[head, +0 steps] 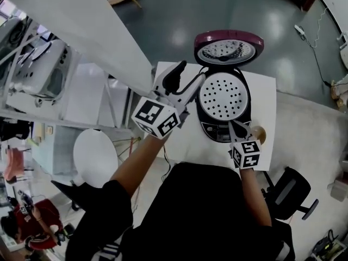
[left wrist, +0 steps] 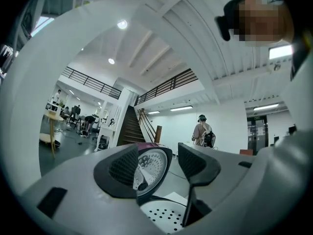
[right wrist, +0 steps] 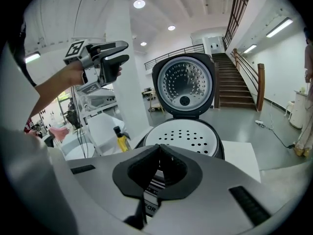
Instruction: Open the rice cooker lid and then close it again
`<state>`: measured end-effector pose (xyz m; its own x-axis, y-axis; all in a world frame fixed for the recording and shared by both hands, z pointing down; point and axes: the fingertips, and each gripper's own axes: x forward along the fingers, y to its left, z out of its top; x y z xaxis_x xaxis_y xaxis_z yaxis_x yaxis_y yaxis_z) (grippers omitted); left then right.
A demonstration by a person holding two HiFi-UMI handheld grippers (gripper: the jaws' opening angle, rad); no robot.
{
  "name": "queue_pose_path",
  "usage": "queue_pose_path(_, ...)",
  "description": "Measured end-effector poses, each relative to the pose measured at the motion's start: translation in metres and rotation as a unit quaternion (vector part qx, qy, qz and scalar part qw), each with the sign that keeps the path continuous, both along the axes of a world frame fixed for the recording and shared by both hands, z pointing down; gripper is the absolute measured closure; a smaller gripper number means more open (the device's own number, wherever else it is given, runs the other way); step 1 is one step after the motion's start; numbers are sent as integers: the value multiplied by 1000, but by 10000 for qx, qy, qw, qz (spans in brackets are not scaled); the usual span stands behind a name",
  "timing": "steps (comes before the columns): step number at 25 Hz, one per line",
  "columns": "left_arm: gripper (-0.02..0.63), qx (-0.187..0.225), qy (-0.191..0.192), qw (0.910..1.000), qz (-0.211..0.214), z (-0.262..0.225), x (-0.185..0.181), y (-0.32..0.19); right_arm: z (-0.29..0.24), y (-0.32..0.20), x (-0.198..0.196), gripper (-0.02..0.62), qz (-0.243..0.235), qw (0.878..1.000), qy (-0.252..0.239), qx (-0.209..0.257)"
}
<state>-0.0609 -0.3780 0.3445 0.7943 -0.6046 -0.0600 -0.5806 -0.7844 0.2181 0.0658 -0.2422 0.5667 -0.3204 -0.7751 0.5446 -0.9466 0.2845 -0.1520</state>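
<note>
Right tongs (right wrist: 158,155) sit nearest, low at the front of the rice cooker (head: 216,130) and aimed at its control panel. Their jaws are pressed together with nothing between them. Left tongs (left wrist: 157,165) hang higher, off the cooker's left side, with jaws spread and empty. Along their line the lid (head: 228,49) shows straight ahead in the gap but well apart from the pads, so nothing is gripped.

The cooker stands on the white table (head: 266,91), with its dark body toward the near edge. A white perforated tray (head: 223,95) covers the pot mouth.

At the cooker's far side the lid is fully open and stands roughly upright on its hinge. The hinge line seems to run left to right, so the lid would have to swing toward the near side and down to shut. Its free edge is the highest and farthest part. The left tongs look clearly nearer to that edge than the right, and better placed to reach over and bring it down.

The lid has a plum-coloured outer shell and a silvery dimpled inner plate with a small dark knob at its centre.
</note>
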Motion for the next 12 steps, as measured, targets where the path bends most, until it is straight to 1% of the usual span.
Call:
queue_pose_path(4,371,86,-129,9999,37,-10,9,-22,2,1,-1,595,-57,9999,-99,-60)
queue_pose_path(8,371,116,-152,9998,94,-18,20,-38,1,-4,5,595,-84,9998,-175,-66)
queue_pose_path(12,371,134,-256,9994,177,-18,30,-53,-2,-13,18,595,33,9997,-225,-54)
